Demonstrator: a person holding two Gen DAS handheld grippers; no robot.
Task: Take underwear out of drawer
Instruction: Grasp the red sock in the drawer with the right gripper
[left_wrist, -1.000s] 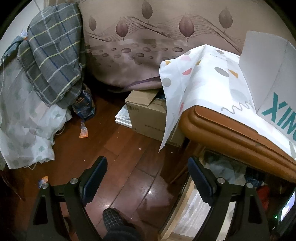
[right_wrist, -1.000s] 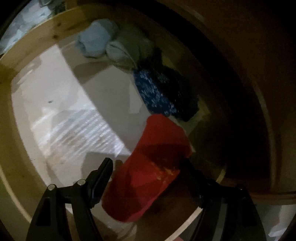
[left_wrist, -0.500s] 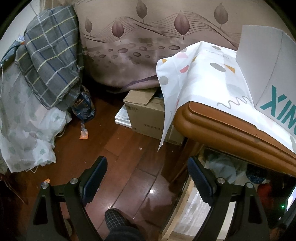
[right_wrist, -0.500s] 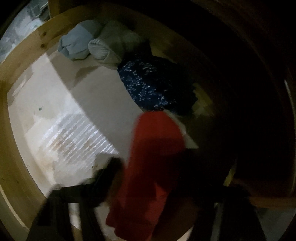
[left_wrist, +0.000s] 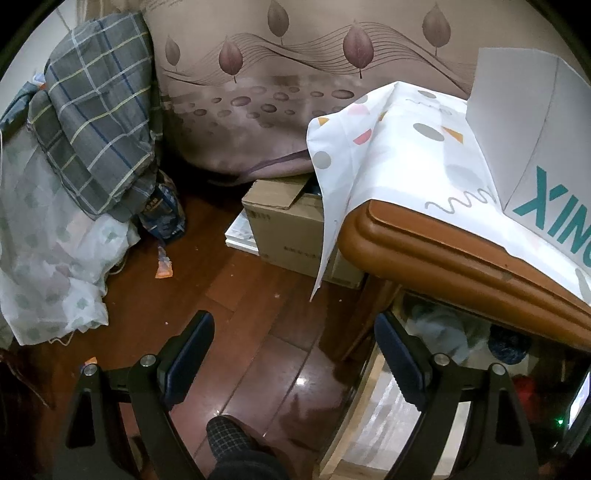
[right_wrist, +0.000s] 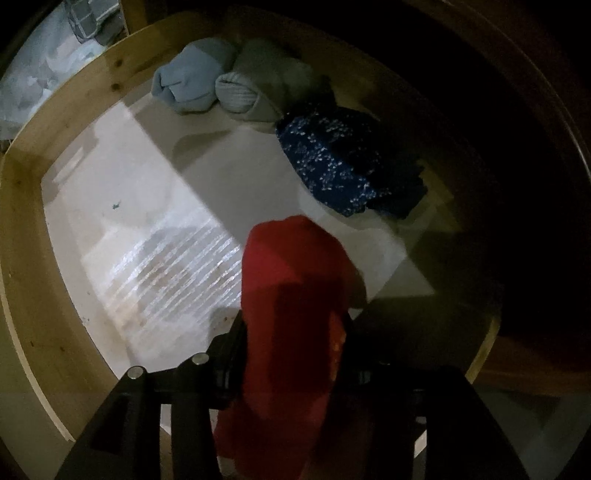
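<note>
Three rolled garments (right_wrist: 236, 86) behind clamped red underwear (right_wrist: 295, 288)

underwear (right_wrist: 295, 280) in drawer (right_wrist: 66, 155), rolled garments (right_wrist: 236, 88) behind

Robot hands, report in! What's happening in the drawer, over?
Right gripper shut on red underwear, over the drawer. Left gripper open, empty, above the floor. Three rolled pieces at the back, none in the way.

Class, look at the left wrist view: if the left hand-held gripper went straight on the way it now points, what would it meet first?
Probably the wooden floor: the open left hand-held gripper points down at bare boards. The cardboard box lies further along, though depth is unclear.
</note>
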